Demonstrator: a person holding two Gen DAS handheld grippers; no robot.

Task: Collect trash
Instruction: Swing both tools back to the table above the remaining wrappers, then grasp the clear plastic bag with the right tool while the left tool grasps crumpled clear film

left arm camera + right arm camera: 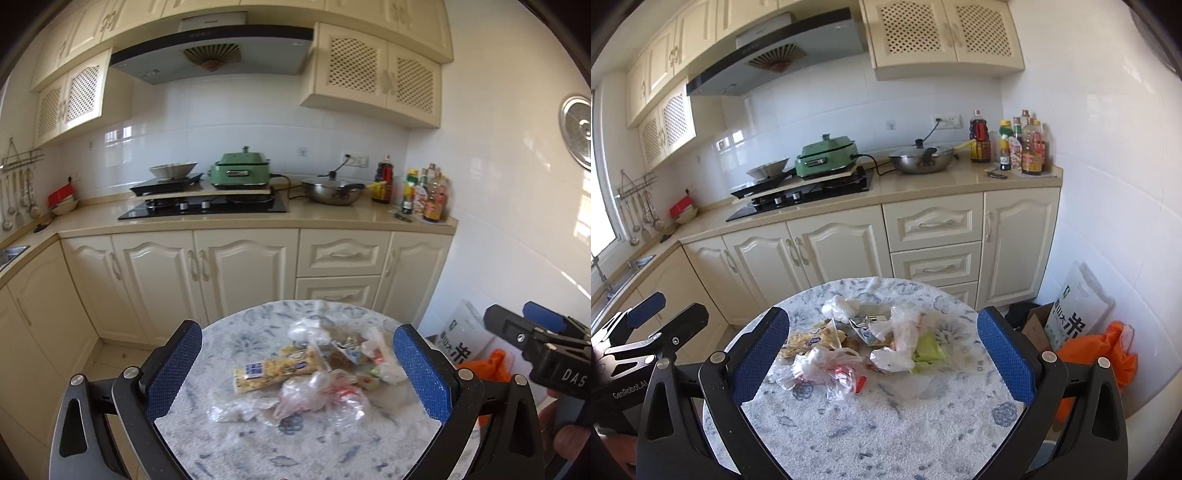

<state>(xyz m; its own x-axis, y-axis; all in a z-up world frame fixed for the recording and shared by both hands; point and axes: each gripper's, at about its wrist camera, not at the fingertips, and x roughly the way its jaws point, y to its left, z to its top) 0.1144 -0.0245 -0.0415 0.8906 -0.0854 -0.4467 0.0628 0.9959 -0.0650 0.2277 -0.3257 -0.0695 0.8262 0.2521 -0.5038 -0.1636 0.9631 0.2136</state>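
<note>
Both grippers, left gripper [297,373] and right gripper [882,354], hover with jaws spread wide (gripping nothing) above the trash pile [857,347] on the round table [886,424].

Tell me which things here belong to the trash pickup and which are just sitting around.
For the job:
- yellow snack wrapper
- green wrapper
- crumpled clear plastic bags
- round table holding them
- left tool and right tool, both open

Just lying about:
- green cooker
- steel wok
- sauce bottles
- rice bag
- orange bag

Trash pile [864,347] is heaped mid-table toward the far edge; the near half of the table [886,435] is left bare.
</note>
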